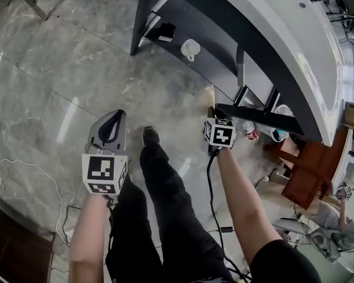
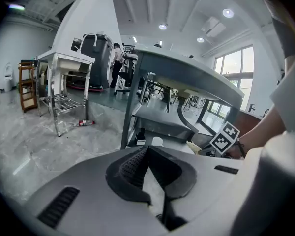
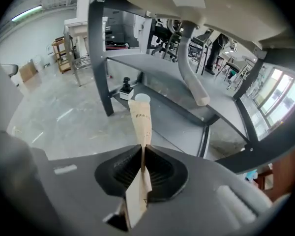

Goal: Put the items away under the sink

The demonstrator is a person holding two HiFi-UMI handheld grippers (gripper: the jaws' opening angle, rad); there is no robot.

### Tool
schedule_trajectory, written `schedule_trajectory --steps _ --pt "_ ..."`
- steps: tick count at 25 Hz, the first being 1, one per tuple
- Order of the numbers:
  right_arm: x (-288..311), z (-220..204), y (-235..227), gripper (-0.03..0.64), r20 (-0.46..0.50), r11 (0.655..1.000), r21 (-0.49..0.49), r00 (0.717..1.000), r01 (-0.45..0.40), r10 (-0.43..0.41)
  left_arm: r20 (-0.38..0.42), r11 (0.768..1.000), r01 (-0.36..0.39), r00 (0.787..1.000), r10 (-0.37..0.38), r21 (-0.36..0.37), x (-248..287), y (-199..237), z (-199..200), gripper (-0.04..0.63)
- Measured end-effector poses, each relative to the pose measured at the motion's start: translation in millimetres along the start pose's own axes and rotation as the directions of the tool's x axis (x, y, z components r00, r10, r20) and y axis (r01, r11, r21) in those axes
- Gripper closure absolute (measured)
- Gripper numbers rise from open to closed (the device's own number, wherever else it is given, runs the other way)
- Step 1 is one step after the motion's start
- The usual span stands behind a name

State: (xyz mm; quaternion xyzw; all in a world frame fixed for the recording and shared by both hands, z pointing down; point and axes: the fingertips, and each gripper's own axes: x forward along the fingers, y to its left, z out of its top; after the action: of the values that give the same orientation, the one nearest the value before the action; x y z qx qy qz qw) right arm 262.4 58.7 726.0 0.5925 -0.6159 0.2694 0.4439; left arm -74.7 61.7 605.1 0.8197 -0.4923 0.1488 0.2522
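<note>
Placement of a held item is the step in hand, as judged from the scene. The right hand-held gripper [image 3: 141,154] is closed flat on a brown paper packet [image 3: 140,119]. The packet stands up from the jaws toward twelve o'clock, aimed at the dark shelf [image 3: 177,117] under the sink [image 1: 283,34]. A white cup [image 3: 142,99] sits on that shelf just behind the packet tip, with a small black bottle [image 3: 126,88] at ten o'clock of it. The left hand-held gripper [image 2: 148,149] has its jaws together on nothing. The next move calls for setting the packet on bare shelf at three o'clock of the cup, then opening the jaws.
</note>
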Motion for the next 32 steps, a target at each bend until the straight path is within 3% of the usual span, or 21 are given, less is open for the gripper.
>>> schedule_trajectory --steps 5,11,16,22,26,29,32 --pt "72 18 -23 0.588 0.019 0.998 -0.005 0.998 0.063 -0.063 0.05 0.999 0.035 0.998 -0.037 0.041 62 16 5 0.586" --pt "159 25 -29 0.588 -0.002 0.981 -0.163 0.994 0.104 -0.106 0.065 0.999 0.037 0.997 -0.037 0.003 129 35 -22 0.586" --pt "216 33 -58 0.588 -0.004 0.958 -0.232 0.985 0.166 -0.172 0.038 0.999 0.054 0.998 -0.054 0.008 177 40 -56 0.586" --pt "255 51 -107 0.588 -0.002 0.942 -0.235 0.969 0.241 -0.248 0.0 0.997 0.073 0.997 -0.073 0.007 221 38 -90 0.586" --pt "271 61 -120 0.588 0.002 0.936 -0.266 0.972 0.229 -0.237 0.0 0.996 0.087 0.996 -0.087 0.001 236 33 -96 0.586" --pt "276 62 -119 0.578 -0.033 0.955 -0.228 0.978 0.192 -0.204 -0.008 0.996 0.087 0.996 -0.087 0.005 241 35 -98 0.586" --pt "276 63 -112 0.503 -0.037 0.965 -0.222 0.988 0.136 -0.148 -0.018 0.996 0.092 0.996 -0.092 -0.007 239 37 -100 0.586"
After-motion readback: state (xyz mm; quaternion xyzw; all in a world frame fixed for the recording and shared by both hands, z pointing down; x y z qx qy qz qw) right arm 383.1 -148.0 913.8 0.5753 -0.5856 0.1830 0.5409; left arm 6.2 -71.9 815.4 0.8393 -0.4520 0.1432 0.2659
